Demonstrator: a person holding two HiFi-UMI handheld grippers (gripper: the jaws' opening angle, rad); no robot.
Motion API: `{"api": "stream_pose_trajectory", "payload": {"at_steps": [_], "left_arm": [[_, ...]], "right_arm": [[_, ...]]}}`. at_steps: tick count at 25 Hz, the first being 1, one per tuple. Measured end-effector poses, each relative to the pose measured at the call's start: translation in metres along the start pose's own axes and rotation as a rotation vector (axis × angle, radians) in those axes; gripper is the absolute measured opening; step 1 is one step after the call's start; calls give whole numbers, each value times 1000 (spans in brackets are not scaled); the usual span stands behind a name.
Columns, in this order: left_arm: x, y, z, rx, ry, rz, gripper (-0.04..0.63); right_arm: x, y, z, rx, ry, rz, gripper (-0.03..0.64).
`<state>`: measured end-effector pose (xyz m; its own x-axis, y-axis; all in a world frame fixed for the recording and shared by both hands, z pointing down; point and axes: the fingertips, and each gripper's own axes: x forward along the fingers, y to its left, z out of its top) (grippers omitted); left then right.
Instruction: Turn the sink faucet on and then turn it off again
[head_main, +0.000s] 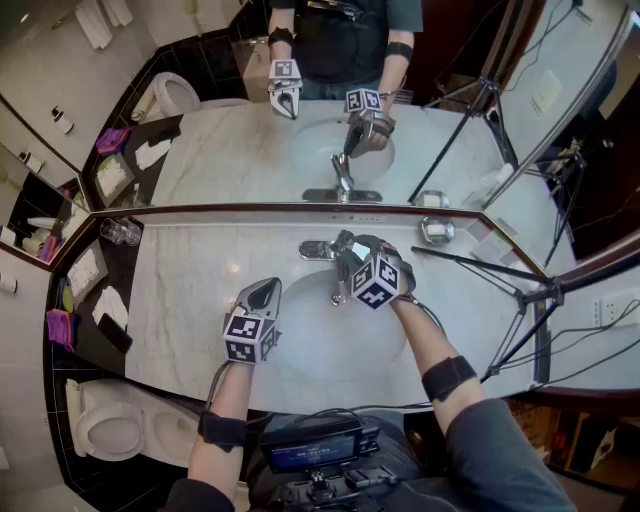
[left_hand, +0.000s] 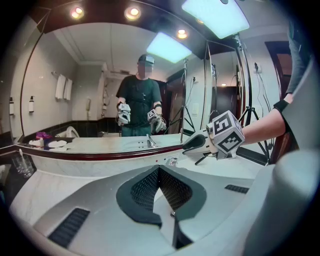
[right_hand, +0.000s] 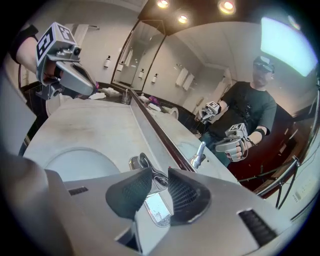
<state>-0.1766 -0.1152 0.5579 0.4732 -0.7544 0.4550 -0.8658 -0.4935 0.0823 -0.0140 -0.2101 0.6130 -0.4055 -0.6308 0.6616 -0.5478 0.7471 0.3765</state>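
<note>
I had the right gripper (head_main: 350, 252) at the back of the white oval basin (head_main: 310, 340), its fingers narrowed onto the flat chrome lever (right_hand: 157, 183) of the chrome sink faucet (head_main: 318, 248). The faucet stood at the rear of the pale marble bench (head_main: 180, 290), just before the mirror. My left gripper (head_main: 266, 292) hung over the bench just left of the basin, fingers pressed together on nothing.
</note>
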Motion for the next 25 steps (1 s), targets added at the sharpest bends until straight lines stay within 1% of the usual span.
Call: {"api": "stream_pose_trajectory", "payload": {"at_steps": [4,6,12,15,22,25], "left_arm": [[-4,-2,2,-7,-10,-5,0],[-4,-5,3,-15,-17,-10,0],[-5,-12,7,-32,-30,-22,0],[-6,-16,7,-41,-34,-28,0],[-9,-25,9,-52,-44,-37,0],[-11,-25,10,-59,-48,-44,0]], "right_arm": [[-27,-8,-2,125,-54,-32,40],[-40,-10,-6,192,-79,-38,21],[-79,-12,-18,364,-122,-51,20],[-95,-11,-27,466,-152,-54,20],[-125,-7,-64,706,-233,-67,20],[-134,-3,-74,772,-245,-78,20]]}}
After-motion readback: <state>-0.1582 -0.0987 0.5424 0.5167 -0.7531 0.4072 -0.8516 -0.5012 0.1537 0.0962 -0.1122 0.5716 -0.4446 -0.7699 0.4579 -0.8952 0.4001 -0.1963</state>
